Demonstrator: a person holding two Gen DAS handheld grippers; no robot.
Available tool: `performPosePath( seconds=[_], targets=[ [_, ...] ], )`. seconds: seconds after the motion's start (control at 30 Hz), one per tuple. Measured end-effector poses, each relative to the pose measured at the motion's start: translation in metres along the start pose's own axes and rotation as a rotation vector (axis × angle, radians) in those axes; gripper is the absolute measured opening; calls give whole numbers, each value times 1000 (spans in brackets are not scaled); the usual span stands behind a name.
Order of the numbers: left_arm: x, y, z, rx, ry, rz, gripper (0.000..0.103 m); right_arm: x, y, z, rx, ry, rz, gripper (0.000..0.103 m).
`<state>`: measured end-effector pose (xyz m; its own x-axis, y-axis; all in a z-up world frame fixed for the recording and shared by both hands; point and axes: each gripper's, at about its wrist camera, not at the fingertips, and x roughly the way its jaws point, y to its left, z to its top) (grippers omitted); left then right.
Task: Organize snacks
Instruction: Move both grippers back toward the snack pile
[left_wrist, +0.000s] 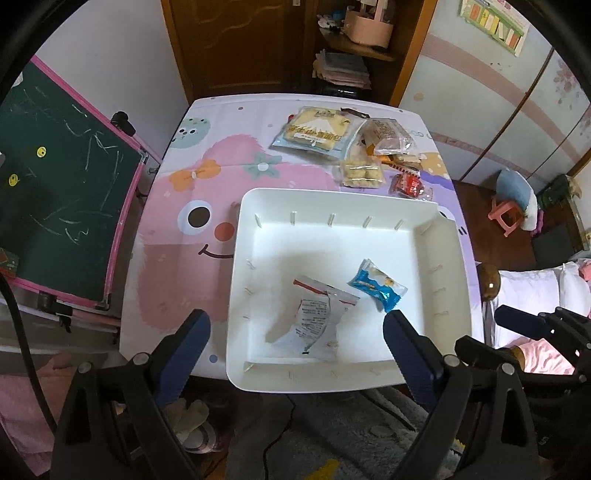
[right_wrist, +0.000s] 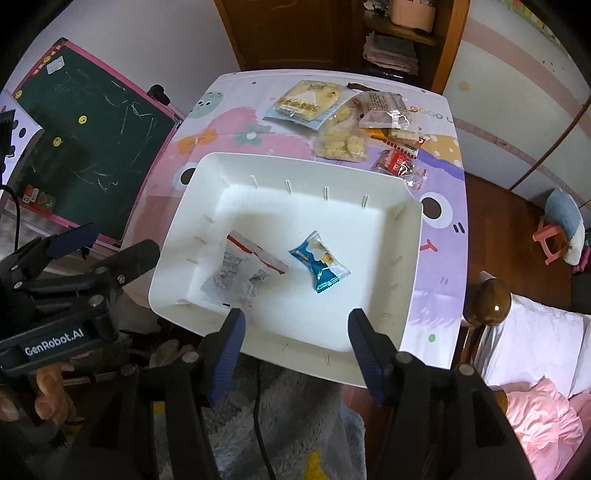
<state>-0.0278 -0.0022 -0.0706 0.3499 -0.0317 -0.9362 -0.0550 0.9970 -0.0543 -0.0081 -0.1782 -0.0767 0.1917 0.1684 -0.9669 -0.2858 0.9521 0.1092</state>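
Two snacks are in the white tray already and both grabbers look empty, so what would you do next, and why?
Probably reach the right gripper, open and empty, past the white tray to the red packet, the nearest of the snacks lying on the table. Only the white packet and blue packet are inside.

The tray (left_wrist: 439, 266) is plain white. In it lie a white packet (left_wrist: 317, 325) with a red edge and grey print, and a blue wrapper (left_wrist: 376, 288) with yellow spots. The tabletop (left_wrist: 177, 236) cloth shows pink and purple cartoon faces with flowers. Both tongs, left (left_wrist: 297, 323) and right (right_wrist: 297, 323), are black with dark blue ribbed pads (right_wrist: 229, 343). The chalkboard (left_wrist: 55, 184) is dark green, pink-framed.
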Motion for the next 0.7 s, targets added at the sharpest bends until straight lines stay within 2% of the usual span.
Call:
performPosePath(
  seconds=[0.3, 0.7],
  targets=[
    [-21, -24, -3, 42, -48, -1, 94, -18, -13, -12, 25, -39, 1, 58],
    [-46, -72, 6, 120, -145, -8, 94, -42, -55, -22, 80, -116, -7, 58]
  ],
)
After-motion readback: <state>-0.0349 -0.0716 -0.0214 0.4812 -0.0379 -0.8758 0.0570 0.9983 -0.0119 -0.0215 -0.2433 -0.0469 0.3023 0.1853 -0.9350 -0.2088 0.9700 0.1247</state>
